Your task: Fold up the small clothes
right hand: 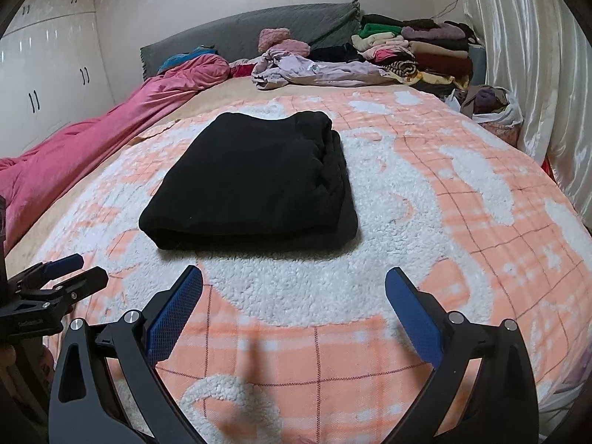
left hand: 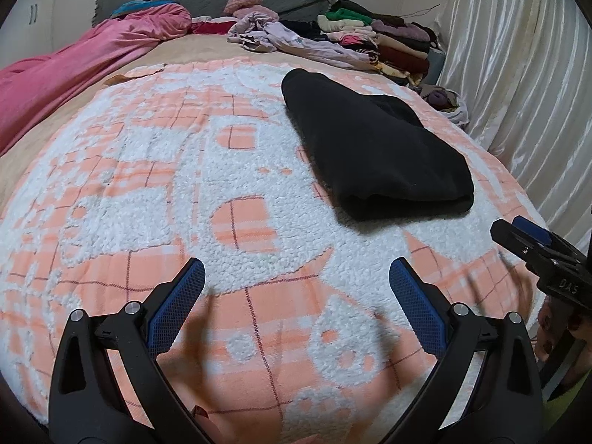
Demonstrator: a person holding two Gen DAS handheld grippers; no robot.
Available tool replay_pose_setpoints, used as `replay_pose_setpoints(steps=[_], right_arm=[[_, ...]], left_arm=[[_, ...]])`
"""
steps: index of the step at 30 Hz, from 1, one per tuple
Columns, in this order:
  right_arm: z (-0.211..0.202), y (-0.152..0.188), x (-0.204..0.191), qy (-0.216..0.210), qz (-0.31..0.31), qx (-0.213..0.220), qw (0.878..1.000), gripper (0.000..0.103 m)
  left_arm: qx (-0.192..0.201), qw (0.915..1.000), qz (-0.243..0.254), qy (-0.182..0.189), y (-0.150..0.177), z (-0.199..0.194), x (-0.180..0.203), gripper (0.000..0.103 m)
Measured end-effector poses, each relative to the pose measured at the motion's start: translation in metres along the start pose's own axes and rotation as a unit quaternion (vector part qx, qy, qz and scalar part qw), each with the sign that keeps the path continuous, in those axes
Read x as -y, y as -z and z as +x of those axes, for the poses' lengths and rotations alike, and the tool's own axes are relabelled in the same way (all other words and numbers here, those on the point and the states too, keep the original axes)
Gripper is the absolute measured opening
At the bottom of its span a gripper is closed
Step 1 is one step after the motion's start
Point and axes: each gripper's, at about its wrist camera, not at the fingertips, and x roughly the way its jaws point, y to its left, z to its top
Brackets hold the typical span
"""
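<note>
**Folded black garment on the bed, both grippers empty**

The left gripper (left hand: 296, 270) hovers over the orange-and-white blanket (left hand: 185, 185) with its blue-padded fingers (left hand: 177, 303) spread wide apart, holding nothing. The right gripper (right hand: 294, 277) is likewise spread wide and empty, low over the same blanket. In the left wrist view the right gripper appears at 3 o'clock; in the right wrist view the left gripper appears at 9 o'clock.

The black garment (right hand: 251, 185) lies folded into a thick rectangle on the blanket, at 12 o'clock ahead of the right gripper and at 1 o'clock from the left, clear of both.

Farther out, a pink duvet (right hand: 92, 144) runs along the bed's edge at 10 o'clock. A crumpled lilac garment (right hand: 307, 70) sits at 12 o'clock, with a stack of folded clothes (right hand: 418, 55) at 1 o'clock against the grey headboard (right hand: 259, 22). White curtains (right hand: 525, 55) hang at 2 o'clock.
</note>
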Motion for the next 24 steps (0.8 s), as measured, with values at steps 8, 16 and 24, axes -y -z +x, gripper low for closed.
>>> replay_pose_setpoints(steps=[8, 16, 24], right_arm=[[0.0, 0.0002, -0.0002, -0.001, 0.001, -0.004, 1.0, 0.098], [-0.0009, 0.0014, 0.0005, 0.001, 0.003, -0.008, 1.0, 0.098], [-0.0024, 0.0024, 0.0012, 0.004, 0.003, -0.008, 1.0, 0.099]], left_arm=[[-0.002, 1.0, 0.001, -0.009, -0.0003, -0.0003, -0.0001, 0.093], [-0.003, 0.9999, 0.001, -0.015, -0.0002, 0.0001, -0.0015, 0.093], [-0.001, 0.9999, -0.001, -0.013, -0.0001, 0.0003, -0.0026, 0.093]])
